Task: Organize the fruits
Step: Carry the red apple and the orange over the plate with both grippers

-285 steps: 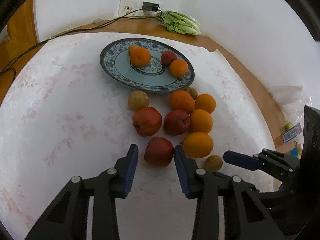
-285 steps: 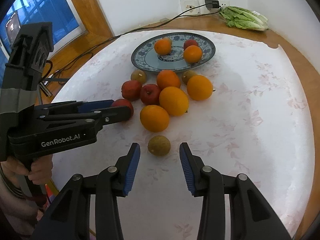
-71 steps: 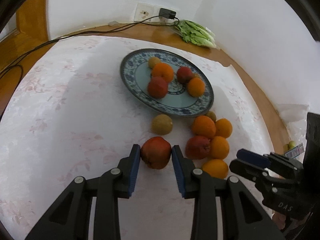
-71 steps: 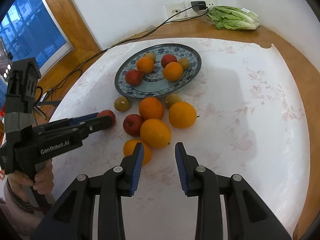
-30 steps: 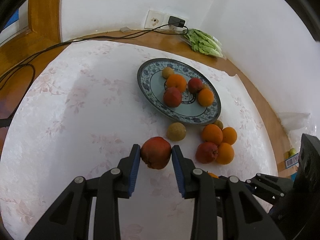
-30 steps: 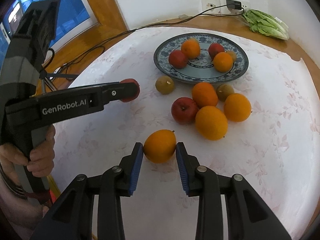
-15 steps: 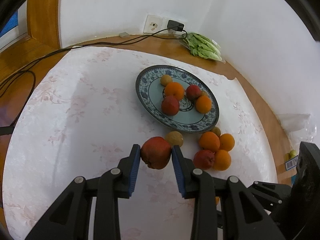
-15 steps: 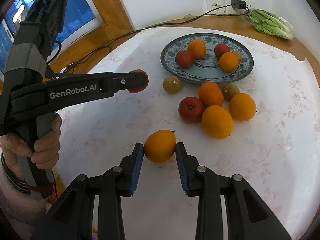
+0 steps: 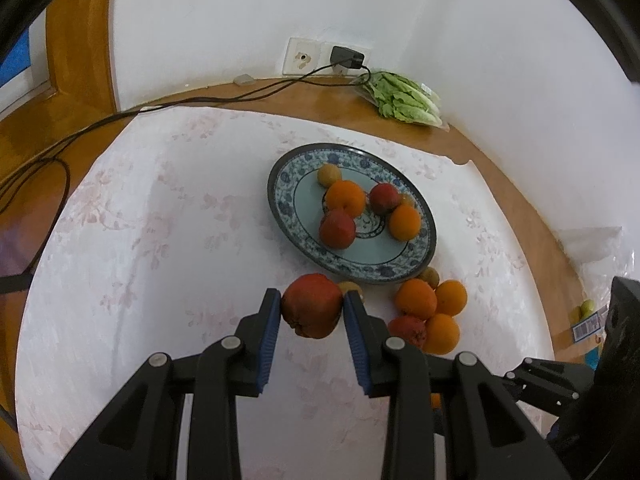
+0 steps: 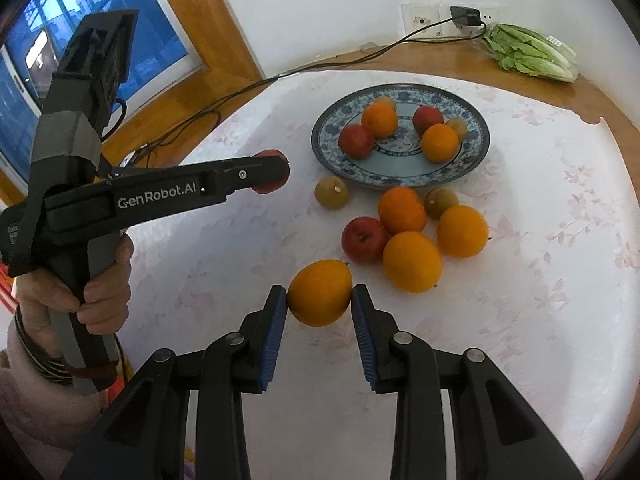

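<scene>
Red and slightly dented, the round apple sits clamped between the blue pads of my left tool, lifted above the pale floral cloth on the bench, just short of the blue-and-white patterned ceramic plate. My right tool grips a smooth orange the same way, both pads pressed against its sides, near the loose cluster. That cluster lies on the cloth close to the plate's near rim: three more oranges, a small red apple and two brownish round fruits. On the plate rest two oranges, two red apples and two small brownish fruits. At the far edge of the wooden bench lies a bagged head of green lettuce, beside a black charger plugged into the wall.
</scene>
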`<move>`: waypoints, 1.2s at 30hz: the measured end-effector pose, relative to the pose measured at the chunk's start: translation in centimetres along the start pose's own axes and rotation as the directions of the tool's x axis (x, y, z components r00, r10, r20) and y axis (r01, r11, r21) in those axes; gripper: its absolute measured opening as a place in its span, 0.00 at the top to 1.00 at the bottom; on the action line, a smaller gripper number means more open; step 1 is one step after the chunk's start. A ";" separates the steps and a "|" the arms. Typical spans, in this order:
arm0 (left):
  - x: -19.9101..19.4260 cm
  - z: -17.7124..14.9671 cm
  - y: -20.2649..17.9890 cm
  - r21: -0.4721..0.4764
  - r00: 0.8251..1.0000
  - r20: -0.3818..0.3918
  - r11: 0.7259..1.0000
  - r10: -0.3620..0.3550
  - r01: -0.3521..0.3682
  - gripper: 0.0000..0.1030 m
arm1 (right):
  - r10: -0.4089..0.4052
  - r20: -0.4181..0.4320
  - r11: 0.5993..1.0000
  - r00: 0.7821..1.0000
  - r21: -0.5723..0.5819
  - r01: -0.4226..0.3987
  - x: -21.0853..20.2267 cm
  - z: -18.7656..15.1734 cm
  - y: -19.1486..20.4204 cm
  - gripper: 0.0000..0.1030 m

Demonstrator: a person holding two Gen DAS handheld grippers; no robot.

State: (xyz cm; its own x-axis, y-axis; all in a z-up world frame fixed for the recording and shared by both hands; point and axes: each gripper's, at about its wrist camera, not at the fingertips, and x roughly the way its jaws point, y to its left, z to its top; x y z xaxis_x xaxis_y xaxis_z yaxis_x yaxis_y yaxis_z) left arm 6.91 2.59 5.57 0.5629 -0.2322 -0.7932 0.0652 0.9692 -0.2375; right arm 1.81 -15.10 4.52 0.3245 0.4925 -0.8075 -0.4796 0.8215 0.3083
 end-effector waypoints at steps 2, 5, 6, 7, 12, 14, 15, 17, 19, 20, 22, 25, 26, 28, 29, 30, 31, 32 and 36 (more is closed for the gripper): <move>0.1 0.3 -0.3 0.004 1.000 -0.001 1.000 0.000 0.000 0.67 | -0.006 0.009 1.000 1.000 0.000 0.006 -0.4 0.3 -0.2 0.67; 0.0 0.8 -0.6 0.006 1.000 0.004 1.000 -0.011 0.011 0.67 | -0.017 0.028 1.000 0.999 0.002 0.017 -1.2 0.9 -0.4 0.67; 0.0 0.9 -0.8 0.010 1.000 0.007 1.000 -0.012 0.012 0.67 | -0.019 0.036 1.000 0.999 0.004 0.019 -1.4 1.1 -0.5 0.67; 0.0 1.0 -1.1 0.018 1.000 0.012 1.000 -0.014 0.014 0.67 | -0.021 0.043 1.000 0.999 0.005 0.021 -1.7 1.3 -0.6 0.67; 0.6 1.4 -2.2 0.048 1.000 0.006 0.999 -0.022 0.022 0.67 | -0.045 0.075 0.999 0.996 0.012 0.044 -2.7 2.0 -1.4 0.67; 1.0 1.5 -2.5 0.058 1.000 -0.001 0.998 -0.023 0.023 0.67 | -0.053 0.086 0.998 0.995 0.020 0.052 -2.9 2.4 -1.8 0.67; 1.2 1.5 -2.7 0.063 1.000 -0.005 0.998 -0.024 0.024 0.67 | -0.056 0.089 0.998 0.994 0.024 0.054 -3.0 2.6 -2.0 0.67; 1.7 1.6 -3.0 0.068 1.000 -0.014 0.997 -0.027 0.028 0.67 | -0.060 0.095 0.998 0.994 0.030 0.057 -3.1 2.8 -2.5 0.67; 2.2 1.8 -3.2 0.066 0.999 -0.028 0.997 -0.031 0.032 0.67 | -0.067 0.103 0.997 0.992 0.031 0.065 -3.3 3.0 -2.8 0.67; 2.4 1.8 -3.3 0.066 0.999 -0.032 0.997 -0.031 0.034 0.67 | -0.071 0.107 0.997 0.992 0.032 0.068 -3.4 3.1 -3.0 0.67; 2.9 2.0 -3.6 0.071 0.999 -0.037 0.997 -0.032 0.035 0.67 | -0.076 0.114 0.997 0.991 0.034 0.072 -3.4 3.5 -3.4 0.67; 3.4 2.4 -4.1 0.077 0.998 -0.044 0.996 -0.037 0.041 0.67 | -0.086 0.124 0.996 0.989 0.040 0.082 -3.4 3.9 -4.0 0.67; 3.6 2.5 -4.3 0.078 0.998 -0.046 0.996 -0.040 0.043 0.67 | -0.089 0.126 0.996 0.988 0.042 0.084 -3.3 4.1 -4.2 0.67; 4.1 2.7 -4.7 0.087 0.998 -0.053 0.995 -0.040 0.044 0.67 | -0.092 0.128 0.995 0.987 0.042 0.087 -3.2 4.3 -4.5 0.67; 4.3 2.8 -4.8 0.089 0.998 -0.055 0.995 -0.039 0.044 0.67 | -0.093 0.129 0.995 0.987 0.041 0.088 -3.2 4.4 -4.6 0.67; 4.5 2.8 -4.9 0.090 0.998 -0.057 0.995 -0.039 0.044 0.67 | -0.093 0.129 0.995 0.987 0.041 0.089 -3.1 4.5 -4.8 0.67; 4.7 2.9 -5.1 0.092 0.997 -0.060 0.995 -0.037 0.043 0.67 | -0.094 0.130 0.995 0.987 0.041 0.089 -3.0 4.7 -4.9 0.67; 5.0 3.0 -5.2 0.095 0.997 -0.063 0.995 -0.036 0.042 0.67 | -0.093 0.132 0.995 0.987 0.041 0.089 -3.0 4.8 -5.0 0.67; 5.8 3.2 -5.5 0.108 0.998 -0.066 0.994 -0.021 0.028 0.67 | -0.093 0.136 0.995 0.986 0.045 0.087 -2.4 5.3 -5.6 0.67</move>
State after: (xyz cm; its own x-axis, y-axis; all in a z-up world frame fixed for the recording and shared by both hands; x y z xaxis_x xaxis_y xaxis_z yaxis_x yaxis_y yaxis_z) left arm 12.42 -3.80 4.07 0.5056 -0.2574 -0.8235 0.1695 0.9655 -0.1978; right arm 7.99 -19.37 7.40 0.4754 0.4486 -0.7568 -0.4123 0.8735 0.2588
